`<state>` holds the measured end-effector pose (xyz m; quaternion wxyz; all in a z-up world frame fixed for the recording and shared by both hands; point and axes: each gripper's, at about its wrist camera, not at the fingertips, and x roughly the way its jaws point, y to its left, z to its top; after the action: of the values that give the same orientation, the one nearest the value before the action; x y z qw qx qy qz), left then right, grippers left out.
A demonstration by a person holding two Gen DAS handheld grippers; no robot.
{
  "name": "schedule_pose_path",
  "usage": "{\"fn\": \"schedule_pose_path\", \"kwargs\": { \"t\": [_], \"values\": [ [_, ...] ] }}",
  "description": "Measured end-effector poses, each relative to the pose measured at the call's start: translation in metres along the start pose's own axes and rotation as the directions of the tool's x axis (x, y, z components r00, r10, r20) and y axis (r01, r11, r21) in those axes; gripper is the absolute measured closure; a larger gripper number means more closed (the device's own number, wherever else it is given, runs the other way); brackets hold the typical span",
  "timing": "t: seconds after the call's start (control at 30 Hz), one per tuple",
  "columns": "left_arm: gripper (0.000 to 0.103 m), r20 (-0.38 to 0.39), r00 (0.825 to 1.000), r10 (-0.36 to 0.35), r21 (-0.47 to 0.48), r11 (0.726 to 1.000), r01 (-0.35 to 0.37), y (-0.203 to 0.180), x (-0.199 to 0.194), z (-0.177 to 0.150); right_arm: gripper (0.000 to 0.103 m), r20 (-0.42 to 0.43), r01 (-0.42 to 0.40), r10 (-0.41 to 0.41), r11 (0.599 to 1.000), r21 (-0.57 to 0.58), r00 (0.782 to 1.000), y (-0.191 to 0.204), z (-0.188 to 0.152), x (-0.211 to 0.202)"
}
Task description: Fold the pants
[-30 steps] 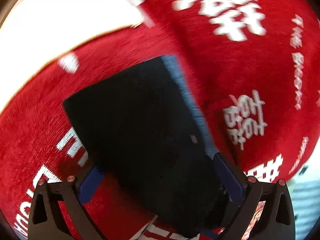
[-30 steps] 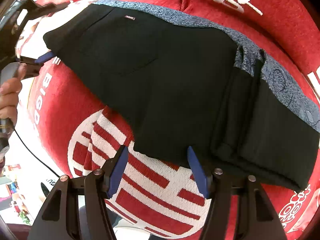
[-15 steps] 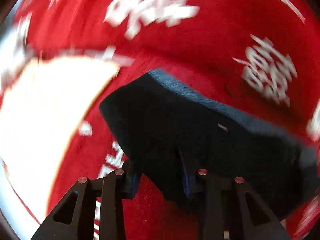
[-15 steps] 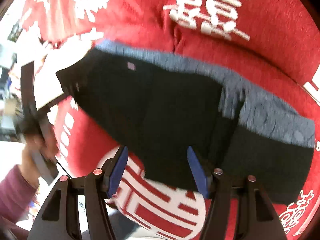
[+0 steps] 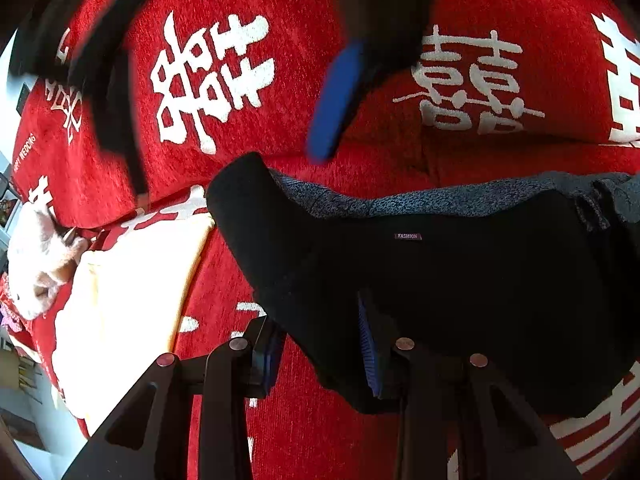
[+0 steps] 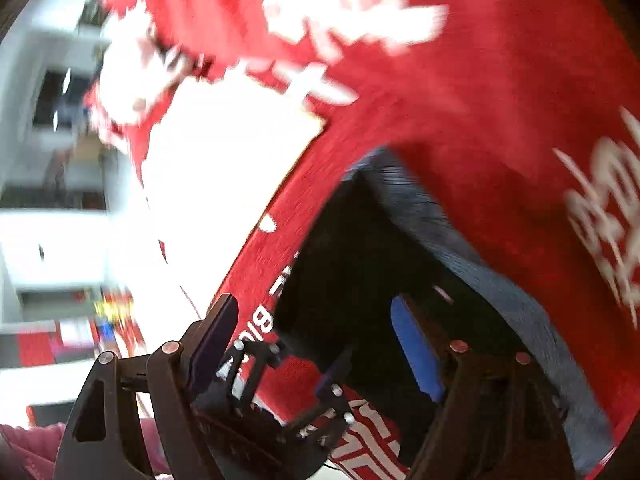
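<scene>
My left tool (image 5: 320, 354) pinches the near edge of the black pants (image 5: 460, 288), which lie on the red blanket (image 5: 360, 160); my right tool (image 6: 316, 340) hovers open above their corner.

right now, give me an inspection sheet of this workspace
surface: red woven sofa cover with white characters
job's things: black folded pants with grey patterned waistband, lying on the cover
clutter: cream flat cushion; white plush toy
grippers: left tongs grip the pants' near edge; right tongs open, pants' corner ahead of them
cables: nothing seen
surroundings: blurred pale shelving
</scene>
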<state>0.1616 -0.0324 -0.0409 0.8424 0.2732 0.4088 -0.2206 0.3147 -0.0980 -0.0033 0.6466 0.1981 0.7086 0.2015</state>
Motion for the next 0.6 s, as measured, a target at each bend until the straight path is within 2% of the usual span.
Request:
{"fn": "schedule_pose_path", "kwargs": {
  "t": [0.13, 0.17, 0.2, 0.23, 0.37, 0.47, 0.57, 0.6],
  "values": [
    [0.068, -0.001, 1.0, 0.009, 0.013, 1.0, -0.009, -0.003, -0.001, -0.001, 0.021, -0.121, 0.098, -0.104, 0.994, -0.054, 0.987, 0.008, 0.018, 0.042],
    [0.068, -0.001, 1.0, 0.009, 0.013, 1.0, -0.009, -0.004, -0.001, -0.001, 0.027, -0.142, 0.11, -0.116, 0.993, -0.051, 0.983, 0.006, 0.018, 0.049],
    [0.068, -0.006, 1.0, 0.001, 0.012, 1.0, -0.001, -0.004, -0.001, 0.0, 0.068, -0.163, 0.108, -0.113, 0.993, -0.041, 0.98, 0.001, 0.016, 0.056],
    [0.068, -0.011, 1.0, -0.016, 0.012, 1.0, 0.016, -0.005, 0.0, 0.001, 0.085, -0.163, 0.099, -0.103, 0.995, -0.031, 0.981, -0.002, 0.014, 0.057],
    [0.068, 0.043, 0.998, -0.046, 0.042, 0.998, 0.044, -0.017, -0.023, 0.011, 0.086, -0.058, 0.033, -0.034, 0.999, -0.017, 0.998, -0.017, -0.008, 0.029],
    [0.068, 0.089, 0.992, -0.088, 0.06, 0.995, 0.082, -0.029, -0.048, 0.02, 0.086, 0.048, -0.065, 0.064, 0.998, 0.02, 0.997, -0.037, -0.038, -0.008],
    [0.068, 0.137, 0.978, -0.157, 0.095, 0.985, 0.145, -0.049, -0.082, 0.036, 0.086, 0.181, -0.184, 0.167, 0.98, 0.081, 0.969, -0.064, -0.08, -0.045],
    [0.068, 0.144, 0.973, -0.18, 0.099, 0.981, 0.167, -0.055, -0.09, 0.04, 0.086, 0.243, -0.224, 0.195, 0.97, 0.097, 0.95, -0.076, -0.102, -0.06]
  ]
}}
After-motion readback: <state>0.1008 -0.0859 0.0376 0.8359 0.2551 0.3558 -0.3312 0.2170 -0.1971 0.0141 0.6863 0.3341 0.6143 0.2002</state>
